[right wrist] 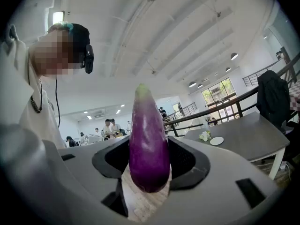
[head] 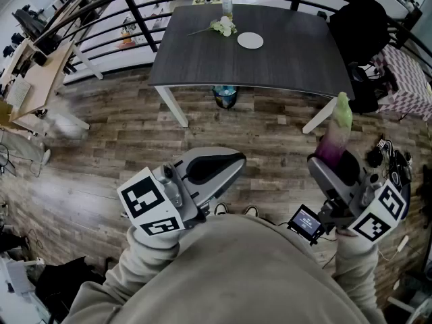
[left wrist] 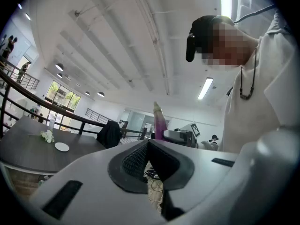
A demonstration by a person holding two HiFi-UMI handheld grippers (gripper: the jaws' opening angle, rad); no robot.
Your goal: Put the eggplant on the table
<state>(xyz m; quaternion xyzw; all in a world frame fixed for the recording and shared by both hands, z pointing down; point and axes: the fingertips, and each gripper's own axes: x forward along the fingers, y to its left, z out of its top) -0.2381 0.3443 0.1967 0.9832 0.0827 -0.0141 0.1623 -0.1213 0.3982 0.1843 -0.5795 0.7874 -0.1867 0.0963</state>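
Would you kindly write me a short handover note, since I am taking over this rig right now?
Left claw: shut, nothing in it.
Right claw: shut on the eggplant, which stands upright with its green cap up.
Table: ahead across the wooden floor, with a white plate and flowers on it.
Done: eggplant is in the grip.
Left: go to the table, set the eggplant on a bare part, open the claw.
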